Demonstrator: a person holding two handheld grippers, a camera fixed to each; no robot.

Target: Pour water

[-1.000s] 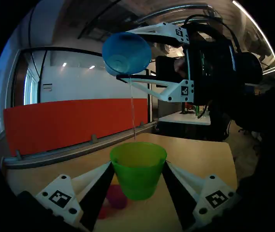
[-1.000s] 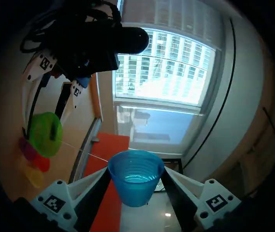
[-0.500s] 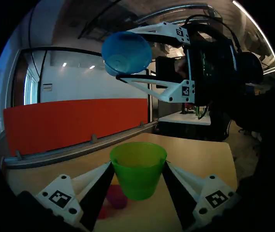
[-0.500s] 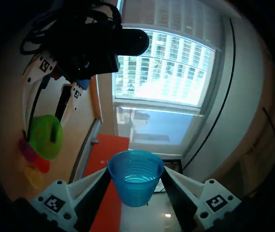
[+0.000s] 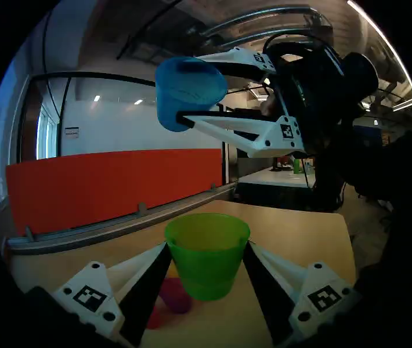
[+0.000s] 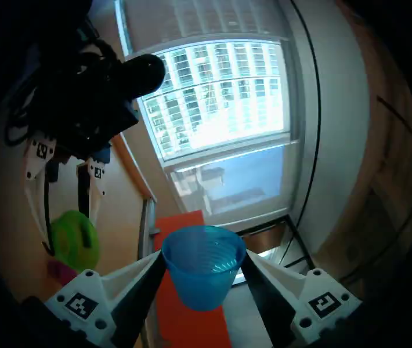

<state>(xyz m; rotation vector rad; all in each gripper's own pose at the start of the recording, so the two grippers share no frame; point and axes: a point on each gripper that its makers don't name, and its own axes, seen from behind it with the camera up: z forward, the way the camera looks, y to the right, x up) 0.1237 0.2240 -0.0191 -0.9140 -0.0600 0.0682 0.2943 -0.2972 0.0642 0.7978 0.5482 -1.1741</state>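
Observation:
My left gripper [image 5: 207, 261] is shut on a green plastic cup [image 5: 207, 253] that stands upright just above the wooden table [image 5: 299, 232]. High above it, in the left gripper view, my right gripper [image 5: 197, 88] holds a blue cup [image 5: 186, 91] tilted partly back toward upright; no stream falls from it. The right gripper view has the blue cup [image 6: 203, 272] pressed between my right gripper's [image 6: 203, 277] fingers, a little water inside. The green cup [image 6: 76, 239] and the left gripper [image 6: 67, 226] sit at the left there.
A purple cup [image 5: 174, 294] and a reddish one lie on the table below the green cup. An orange partition [image 5: 107, 182] with a metal rail runs behind the table. A bright window [image 6: 223, 95] lies beyond the blue cup. More desks [image 5: 278, 177] stand at the back right.
A thin stream ran from the blue cup into the green one a second ago and has stopped. The right gripper has since rotated the blue cup back toward upright.

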